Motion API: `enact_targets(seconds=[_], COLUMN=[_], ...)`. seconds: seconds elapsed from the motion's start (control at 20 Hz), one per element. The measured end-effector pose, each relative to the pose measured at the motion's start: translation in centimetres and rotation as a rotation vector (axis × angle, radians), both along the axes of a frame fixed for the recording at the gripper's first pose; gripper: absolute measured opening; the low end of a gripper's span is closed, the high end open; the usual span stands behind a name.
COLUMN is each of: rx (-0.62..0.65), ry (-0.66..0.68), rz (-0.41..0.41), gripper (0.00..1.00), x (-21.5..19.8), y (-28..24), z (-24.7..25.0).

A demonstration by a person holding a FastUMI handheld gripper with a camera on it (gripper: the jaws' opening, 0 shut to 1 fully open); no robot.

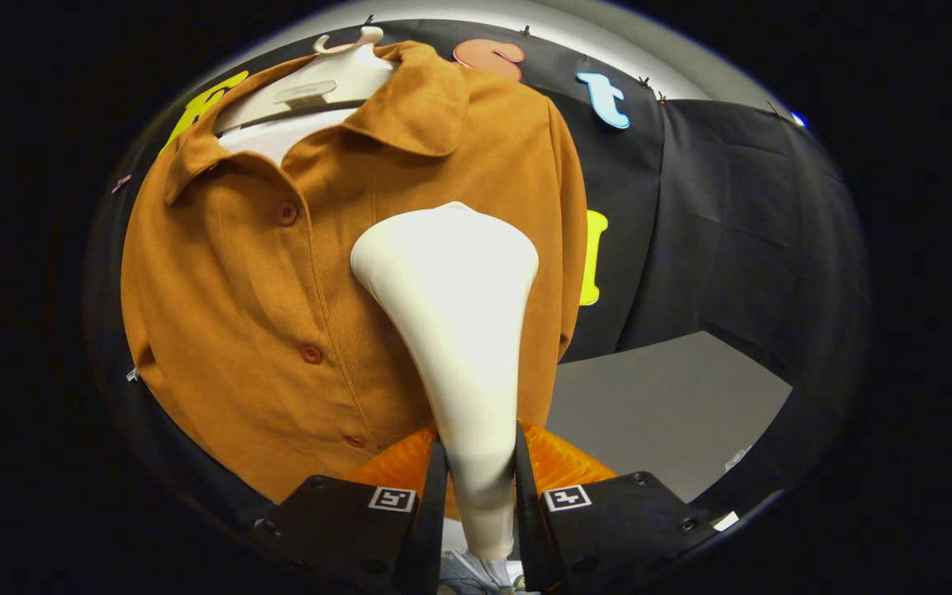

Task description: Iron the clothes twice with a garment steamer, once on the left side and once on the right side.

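Against the shirt (294, 273), right of its buttons, the steamer (453, 314) head rests, claw (480, 479) clamped on its handle.

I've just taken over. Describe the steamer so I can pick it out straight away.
Start at the brown button-up shirt hanging on a pale hanger against the booth's black wall. In front of the shirt's right-hand panel stands the steamer, its narrow handle clamped between the gripper fingers. It is the only smooth cream thing there, flaring from a thin neck into a broad rounded head.

Your gripper (480, 479) clamps the smooth, matt plastic steamer (451, 314) — the shirt (236, 314) at 10 o'clock is finely ribbed cloth.
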State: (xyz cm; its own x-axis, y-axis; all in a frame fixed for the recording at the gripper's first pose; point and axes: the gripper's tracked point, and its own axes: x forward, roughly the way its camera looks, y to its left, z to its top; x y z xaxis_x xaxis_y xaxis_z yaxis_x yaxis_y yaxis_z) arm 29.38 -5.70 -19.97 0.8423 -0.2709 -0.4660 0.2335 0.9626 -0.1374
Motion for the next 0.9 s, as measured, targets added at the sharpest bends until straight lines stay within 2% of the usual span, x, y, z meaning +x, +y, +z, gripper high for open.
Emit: enact_targets(seconds=[0.9], rx=[0.045], ry=[0.254], rz=[-0.071], gripper=[0.42], x=[-3.2], y=[-1.4], z=[-10.5])
